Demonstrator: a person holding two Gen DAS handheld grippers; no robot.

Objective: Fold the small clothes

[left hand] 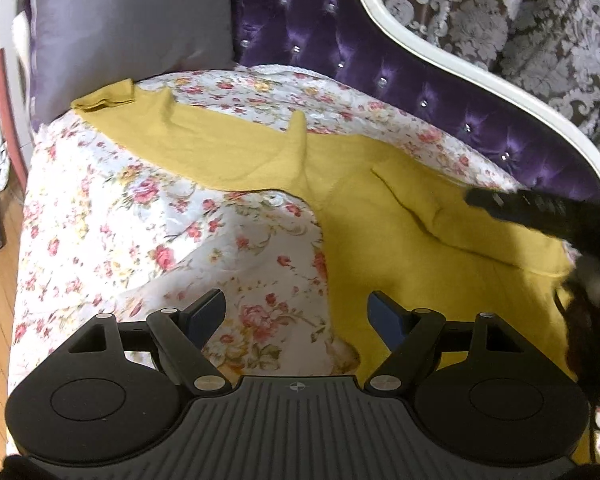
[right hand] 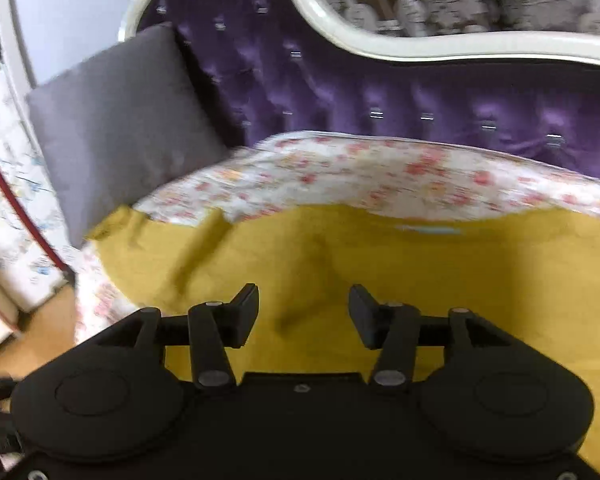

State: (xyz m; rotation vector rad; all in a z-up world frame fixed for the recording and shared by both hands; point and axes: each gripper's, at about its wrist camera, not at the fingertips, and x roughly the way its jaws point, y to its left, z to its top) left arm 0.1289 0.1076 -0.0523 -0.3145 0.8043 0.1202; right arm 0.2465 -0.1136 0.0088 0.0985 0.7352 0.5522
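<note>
Item: one mustard-yellow garment (left hand: 380, 216), spread on the floral bed cover (left hand: 140, 220), long sleeve running toward 10 o'clock. Judged light, soft and limp, liable to wrinkle; best taken at cuff (left hand: 104, 98), hem or edge. Two tongs: left tongs (left hand: 296, 316) apart, empty, over the garment's edge; right tongs (right hand: 303, 312) apart, empty, over its body. One grey pillow (left hand: 132, 24) at 11 o'clock.
</note>
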